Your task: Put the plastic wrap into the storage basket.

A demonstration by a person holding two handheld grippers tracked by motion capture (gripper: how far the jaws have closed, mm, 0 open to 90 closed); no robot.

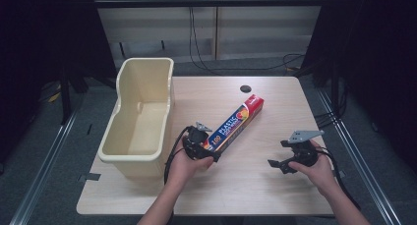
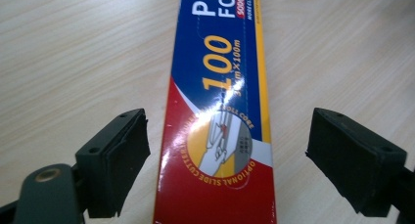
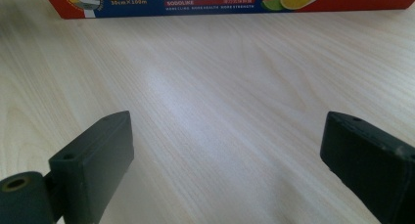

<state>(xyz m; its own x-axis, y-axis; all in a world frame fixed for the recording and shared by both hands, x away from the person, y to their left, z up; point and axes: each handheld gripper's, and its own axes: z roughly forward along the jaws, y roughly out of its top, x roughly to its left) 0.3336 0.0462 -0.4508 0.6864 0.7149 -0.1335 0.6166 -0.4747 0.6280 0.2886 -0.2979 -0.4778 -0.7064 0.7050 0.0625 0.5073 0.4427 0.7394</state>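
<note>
Left tongs (image 2: 227,160) stand wide astride the near end of the wrap box (image 2: 220,116), touching neither side. Right tongs (image 3: 230,165), also wide, hold nothing above bare bench (image 3: 220,87). The box lies diagonally mid-bench beside a cream bin (image 1: 140,112). Closing evenly on both long sides would likely grip best. Left gripper view shows the side gaps; high view shows the bin.

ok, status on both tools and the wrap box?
Left tool open, straddling near end of blue-red plastic wrap box, no contact. Right tool open over bare wooden table. Nothing blocking.
</note>
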